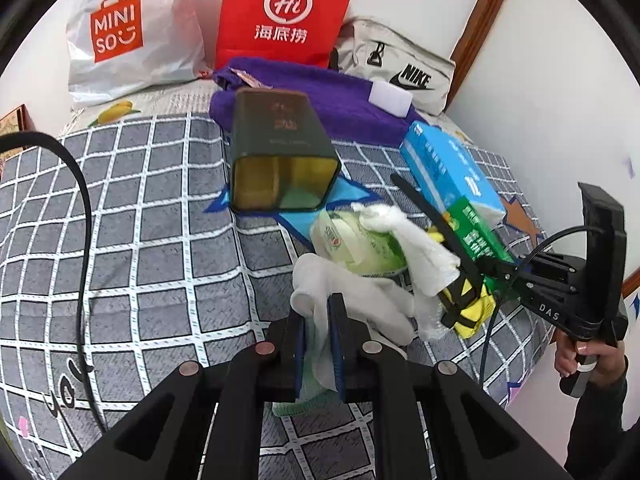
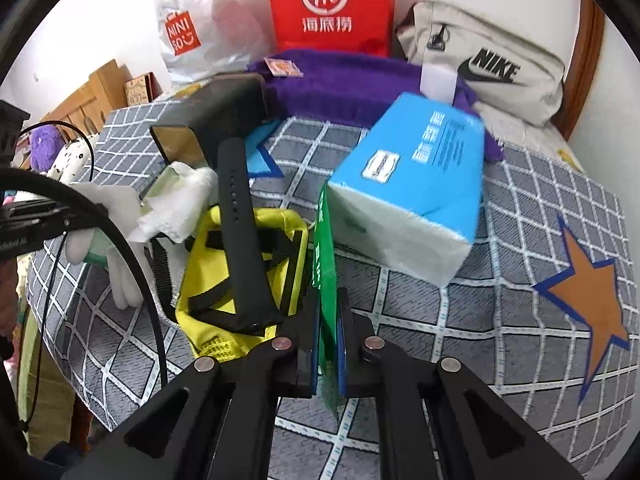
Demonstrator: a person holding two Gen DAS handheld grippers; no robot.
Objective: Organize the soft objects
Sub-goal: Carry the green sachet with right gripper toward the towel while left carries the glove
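White cloth [image 1: 352, 300] is sitting pinched between my left gripper's [image 1: 319, 344] fingers [image 1: 337, 340], which are closed narrow on one fold; the rest of it is draping over the clutter on the bed [image 1: 140, 220]. My right gripper [image 2: 329, 344] is clamping the green edge of a tissue pack [image 2: 404, 196], fingers narrow, and the blue pack is hanging tilted above the bedspread. Between the two grippers a yellow bag [image 2: 240, 264], a black strap [image 2: 240, 216] and a pale green pack [image 1: 356, 240] are lying piled and touching. An open tin [image 1: 280, 152] is lying on its side just behind them, near a purple towel [image 1: 320, 96].

I am judging two risks. The tissue pack is being held only by a thin wrapper edge, so it could tear or slip free if swung. The cloth is overlapping the green pack and strap, so lifting it could drag them along or toward the bed's edge.
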